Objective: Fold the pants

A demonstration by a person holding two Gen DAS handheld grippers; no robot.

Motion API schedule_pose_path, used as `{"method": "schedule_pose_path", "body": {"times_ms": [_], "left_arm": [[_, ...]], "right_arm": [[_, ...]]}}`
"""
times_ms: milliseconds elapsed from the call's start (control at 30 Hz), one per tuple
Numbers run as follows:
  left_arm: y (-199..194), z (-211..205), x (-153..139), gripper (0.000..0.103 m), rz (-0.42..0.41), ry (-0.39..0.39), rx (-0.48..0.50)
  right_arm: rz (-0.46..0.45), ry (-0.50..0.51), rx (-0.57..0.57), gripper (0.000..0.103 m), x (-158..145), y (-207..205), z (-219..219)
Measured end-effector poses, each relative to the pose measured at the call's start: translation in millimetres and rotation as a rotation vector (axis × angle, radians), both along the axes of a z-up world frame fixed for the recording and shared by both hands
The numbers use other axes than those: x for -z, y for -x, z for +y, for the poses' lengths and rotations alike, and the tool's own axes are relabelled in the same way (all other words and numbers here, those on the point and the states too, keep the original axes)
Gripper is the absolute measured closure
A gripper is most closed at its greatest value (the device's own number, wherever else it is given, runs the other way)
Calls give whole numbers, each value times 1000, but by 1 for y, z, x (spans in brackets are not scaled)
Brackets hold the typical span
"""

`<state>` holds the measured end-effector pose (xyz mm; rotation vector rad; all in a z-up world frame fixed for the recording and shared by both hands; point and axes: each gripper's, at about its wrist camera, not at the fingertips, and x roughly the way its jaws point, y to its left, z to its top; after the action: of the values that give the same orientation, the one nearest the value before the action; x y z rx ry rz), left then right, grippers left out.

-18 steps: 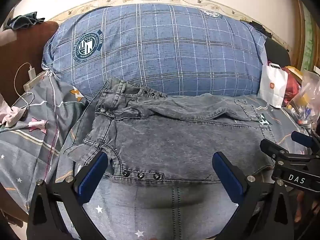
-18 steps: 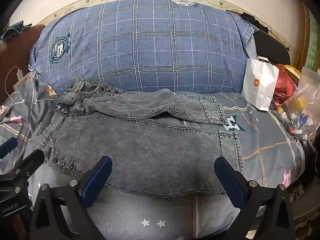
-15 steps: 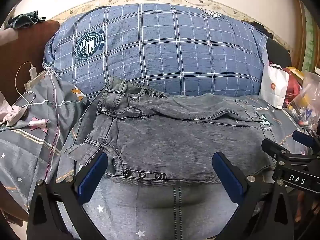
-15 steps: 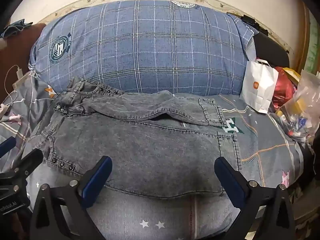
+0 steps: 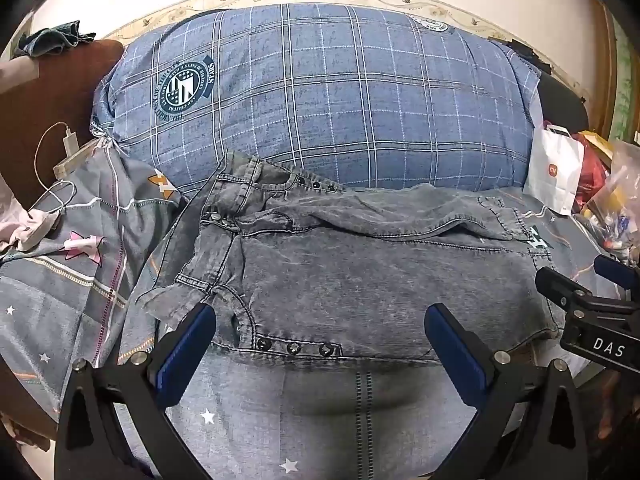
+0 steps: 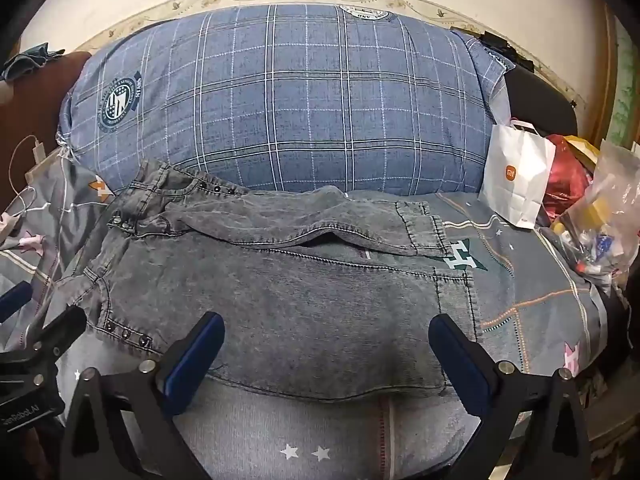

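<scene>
Down at the bottom of the left wrist view, the left gripper [image 5: 320,344] hangs with its blue-padded jaws spread wide and nothing between them, just over the near edge of the grey washed-denim pants [image 5: 380,280]. Same story in the right wrist view: the right gripper [image 6: 326,346] gapes wide and empty above the pants' near hem. The pants [image 6: 280,292] lie folded across the grey star-printed bedsheet [image 6: 540,280], filling the middle of both frames, waistband and studs at the left, leg ends at the right. Behind them, across the upper half, bulges the big blue plaid pillow [image 5: 340,100]. At the right sits a white paper shopping bag [image 6: 518,174]; at the far left, a white charger with its cable [image 5: 70,146].
</scene>
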<state>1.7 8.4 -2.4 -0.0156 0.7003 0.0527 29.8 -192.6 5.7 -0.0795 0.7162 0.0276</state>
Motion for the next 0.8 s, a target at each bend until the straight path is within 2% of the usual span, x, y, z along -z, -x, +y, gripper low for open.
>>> {"method": "schedule_pose_path", "body": {"times_ms": [800], "left_arm": [[-2, 10, 10, 0, 23, -19, -18]], "right_arm": [[10, -20, -4, 0, 9, -4, 5]]}}
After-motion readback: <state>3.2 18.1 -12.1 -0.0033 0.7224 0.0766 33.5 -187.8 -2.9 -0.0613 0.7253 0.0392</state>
